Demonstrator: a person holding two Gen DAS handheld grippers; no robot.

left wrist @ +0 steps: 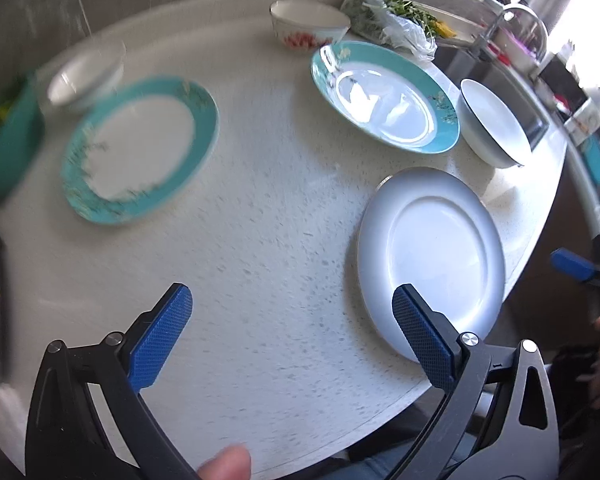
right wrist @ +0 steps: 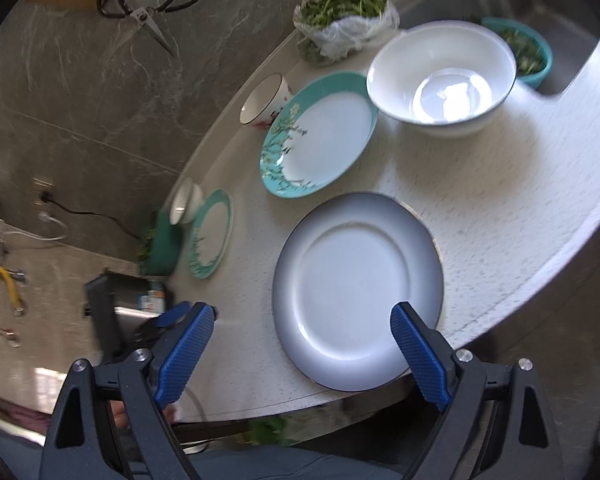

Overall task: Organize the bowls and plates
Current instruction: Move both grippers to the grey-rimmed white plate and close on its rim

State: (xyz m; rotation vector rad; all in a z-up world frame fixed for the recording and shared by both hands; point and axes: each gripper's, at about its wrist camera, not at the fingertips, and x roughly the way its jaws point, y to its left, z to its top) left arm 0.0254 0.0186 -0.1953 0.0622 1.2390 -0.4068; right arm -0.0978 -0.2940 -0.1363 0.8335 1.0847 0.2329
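A plain white plate (left wrist: 432, 256) (right wrist: 360, 292) lies near the counter's front edge. Two teal-rimmed plates lie farther back: one left (left wrist: 140, 148) (right wrist: 211, 234), one centre (left wrist: 384, 96) (right wrist: 320, 136). A large white bowl (left wrist: 494, 124) (right wrist: 440, 76) stands beside the centre plate. A small flowered bowl (left wrist: 308, 24) (right wrist: 266, 100) and a small white bowl (left wrist: 86, 80) (right wrist: 185, 203) stand at the back. My left gripper (left wrist: 292, 312) is open and empty above the counter. My right gripper (right wrist: 302, 332) is open and empty over the white plate's near edge.
A bag of greens (left wrist: 392, 16) (right wrist: 342, 20) lies at the back. A teal container (left wrist: 8, 148) (right wrist: 162, 248) stands at the left. A teal bowl of greens (right wrist: 528, 54) sits by the sink (left wrist: 500, 72). Scissors (right wrist: 148, 4) lie on the grey surface.
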